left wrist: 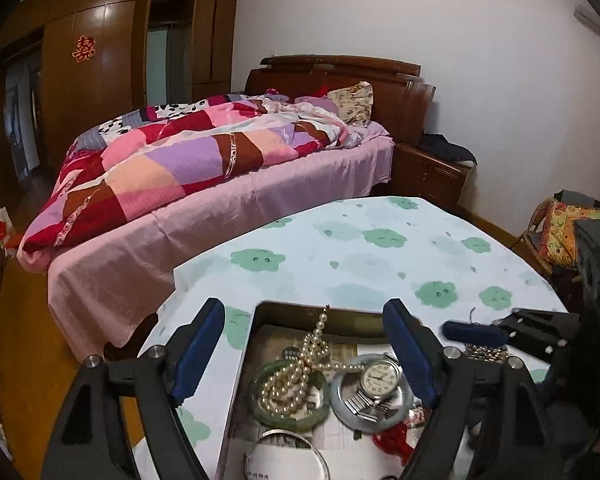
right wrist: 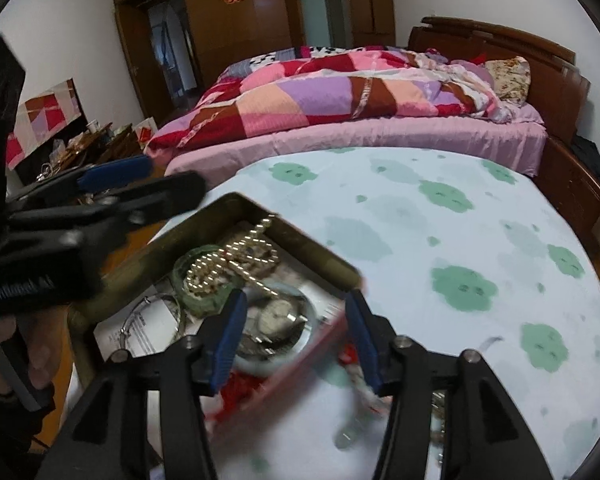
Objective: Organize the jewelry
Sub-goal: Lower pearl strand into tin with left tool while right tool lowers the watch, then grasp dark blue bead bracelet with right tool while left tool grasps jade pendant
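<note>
While the left gripper (left wrist: 304,350) hangs over the metal tin (left wrist: 244,364), its blue pads stand far apart and pinch nothing. Inside the tin lies the jewelry: a pearl necklace (left wrist: 300,376) heaped on a green bangle (left wrist: 288,420), a wristwatch (left wrist: 378,380) lying on a pale grey bangle (left wrist: 342,406), a thin silver bangle (left wrist: 288,454) on some white paper, and something red (left wrist: 394,442) near the front. Part of the pearl necklace hangs over the tin's far wall. The right gripper (right wrist: 296,344) is beside the tin's right edge, jaws about half open, with nothing clearly held; a blurry red and pink thing (right wrist: 284,376) lies between its blue pads (right wrist: 228,340), and it is too blurry to tell what it is. A metal watch band (left wrist: 486,354) lies on the table just right of the tin. The tin sits on a round table with a white cloth (left wrist: 360,248) printed with green flowers. Behind the table is a bed (left wrist: 204,224) with a pink sheet and a patchwork quilt (left wrist: 172,160). A brown wardrobe (left wrist: 96,80) with a red paper sign stands at the back, and the walls are white.
</note>
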`<state>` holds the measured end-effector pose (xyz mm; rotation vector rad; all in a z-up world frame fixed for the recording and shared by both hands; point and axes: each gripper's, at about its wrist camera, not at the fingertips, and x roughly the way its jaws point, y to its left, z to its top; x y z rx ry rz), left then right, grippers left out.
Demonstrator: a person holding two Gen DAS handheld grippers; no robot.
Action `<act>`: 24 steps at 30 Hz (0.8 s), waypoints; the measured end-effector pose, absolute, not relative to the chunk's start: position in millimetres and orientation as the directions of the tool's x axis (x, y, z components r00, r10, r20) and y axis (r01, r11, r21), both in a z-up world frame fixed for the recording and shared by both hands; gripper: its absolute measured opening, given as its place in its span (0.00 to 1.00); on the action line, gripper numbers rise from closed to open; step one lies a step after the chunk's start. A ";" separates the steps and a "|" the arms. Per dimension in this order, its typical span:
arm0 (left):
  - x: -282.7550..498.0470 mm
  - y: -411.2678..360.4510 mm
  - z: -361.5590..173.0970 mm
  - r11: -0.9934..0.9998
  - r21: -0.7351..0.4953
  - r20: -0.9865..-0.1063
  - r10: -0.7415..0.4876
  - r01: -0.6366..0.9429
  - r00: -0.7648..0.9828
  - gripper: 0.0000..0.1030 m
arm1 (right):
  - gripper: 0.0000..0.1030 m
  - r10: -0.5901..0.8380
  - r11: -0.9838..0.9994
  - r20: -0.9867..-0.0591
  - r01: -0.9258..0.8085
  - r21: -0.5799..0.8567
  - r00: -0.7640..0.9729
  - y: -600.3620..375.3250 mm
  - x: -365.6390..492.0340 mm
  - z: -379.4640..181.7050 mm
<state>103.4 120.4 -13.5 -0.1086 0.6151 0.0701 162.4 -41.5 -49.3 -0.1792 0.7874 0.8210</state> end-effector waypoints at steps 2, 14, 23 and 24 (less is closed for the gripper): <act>96.4 122.0 -11.5 0.988 -0.092 -0.572 0.048 -0.122 0.819 0.79 | 0.56 0.582 0.702 -0.684 -0.696 0.150 0.440 -59.2 161.3 -45.4; 45.8 80.4 -22.2 0.987 -0.040 -0.557 0.107 -0.155 0.823 0.79 | 0.76 0.491 0.790 -0.746 -0.592 0.162 0.450 -144.5 118.9 -71.6; 39.6 55.4 -22.5 0.993 -0.047 -0.572 0.058 -0.104 0.818 0.79 | 0.45 0.396 0.786 -0.803 -0.617 0.045 0.446 -145.5 106.9 -102.1; 40.4 49.3 -22.6 0.995 -0.043 -0.574 0.047 -0.088 0.818 0.79 | 0.42 0.394 0.780 -0.795 -0.626 0.023 0.461 -143.6 105.7 -102.5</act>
